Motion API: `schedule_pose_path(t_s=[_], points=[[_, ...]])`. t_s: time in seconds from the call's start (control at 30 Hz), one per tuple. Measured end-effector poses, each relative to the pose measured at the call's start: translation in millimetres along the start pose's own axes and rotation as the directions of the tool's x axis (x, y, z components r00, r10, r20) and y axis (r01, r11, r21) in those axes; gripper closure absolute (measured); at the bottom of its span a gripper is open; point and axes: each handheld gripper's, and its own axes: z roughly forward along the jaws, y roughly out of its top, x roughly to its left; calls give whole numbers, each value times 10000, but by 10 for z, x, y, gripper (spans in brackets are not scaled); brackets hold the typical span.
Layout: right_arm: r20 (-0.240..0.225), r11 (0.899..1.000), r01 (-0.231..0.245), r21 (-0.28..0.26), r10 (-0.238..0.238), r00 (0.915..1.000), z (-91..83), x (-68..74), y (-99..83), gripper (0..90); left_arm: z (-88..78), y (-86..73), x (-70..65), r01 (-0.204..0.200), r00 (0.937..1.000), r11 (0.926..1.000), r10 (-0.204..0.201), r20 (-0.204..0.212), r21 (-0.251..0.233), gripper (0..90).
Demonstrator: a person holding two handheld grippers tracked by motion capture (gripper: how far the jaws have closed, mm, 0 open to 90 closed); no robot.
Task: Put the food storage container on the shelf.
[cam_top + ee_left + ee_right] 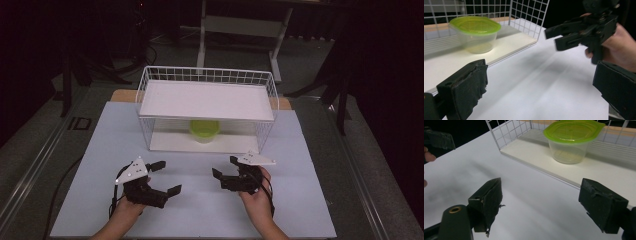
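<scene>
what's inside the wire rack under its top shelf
A clear plastic container with a green lid stands on the white bottom board of the wire rack. From above, the top shelf covers part of the container. Its lid is on; whether it holds anything is unclear.

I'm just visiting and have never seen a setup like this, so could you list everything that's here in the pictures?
Container: one, clear with a green lid, on the lower shelf of the rack, lid on.
Wire rack: one, white, at the far middle of the table, with a white upper shelf and a lower one.
Table: one, pale white top, under everything.
Frame legs: white, on the dark floor behind the table.
Left gripper: one, black, near left of the table, jaws open, holding nothing.
Right gripper: one, black, near right, jaws open, holding nothing.
Hands: two, one on each gripper.
</scene>
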Motion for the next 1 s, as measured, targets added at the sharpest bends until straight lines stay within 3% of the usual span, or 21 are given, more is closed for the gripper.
schedule_pose_path(t_s=[0.4,0.7,1.0], points=[[99,9998,176,-38,-176,9998,-323,-45,-144,188,-267,-116,22,-331,9987,9987,346,-372,394,5],[250,9977,633,-231,-627,9977,-565,-15,-232,190,-448,-215,63,-186,9973,9986,221,-703,503,5],[278,9960,880,-130,-876,9958,-671,-40,-335,189,-534,-253,68,-298,9951,9985,339,-924,458,5]])
